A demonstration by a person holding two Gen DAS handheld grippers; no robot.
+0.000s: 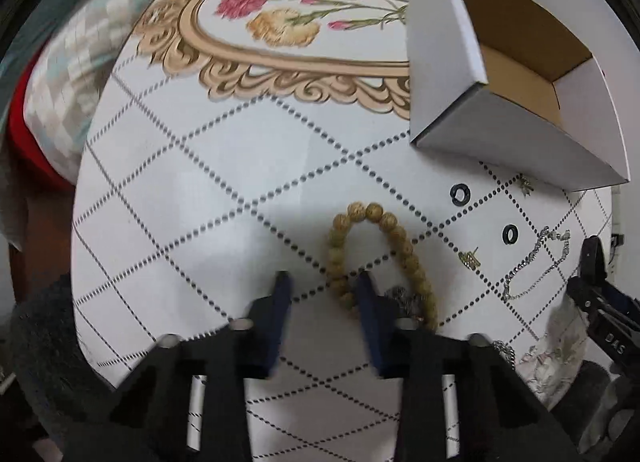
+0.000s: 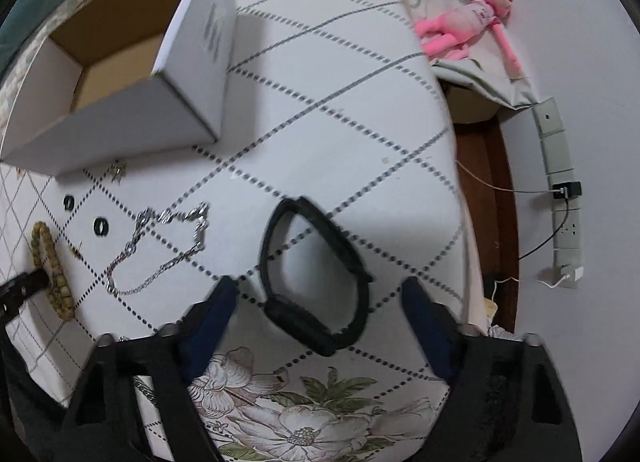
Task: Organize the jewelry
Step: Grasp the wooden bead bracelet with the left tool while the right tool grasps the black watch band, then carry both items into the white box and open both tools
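A wooden bead bracelet (image 1: pixel 374 250) lies on the tablecloth; my left gripper (image 1: pixel 324 280) is open, its right finger (image 1: pixel 368 302) resting inside the loop, near its left strand. Two black rings (image 1: pixel 460 194) (image 1: pixel 510 234), small gold earrings (image 1: pixel 470 260) and a silver chain (image 1: pixel 532 268) lie to its right. An open white cardboard box (image 1: pixel 460 117) stands at the back right. In the right wrist view my right gripper (image 2: pixel 318 288) is open around a black watch band (image 2: pixel 312 282) lying on the table. The chain (image 2: pixel 160 250), rings (image 2: pixel 100 226) and bracelet (image 2: pixel 50 270) lie to its left, the box (image 2: pixel 120 121) behind them.
The round table's edge (image 2: pixel 456 165) curves close on the right, with a pink doll (image 2: pixel 468 21) and a power strip (image 2: pixel 560 165) on the floor beyond. Cushions (image 1: pixel 68 73) lie past the table's left edge. The right gripper's body (image 1: pixel 600 302) shows at the left view's right side.
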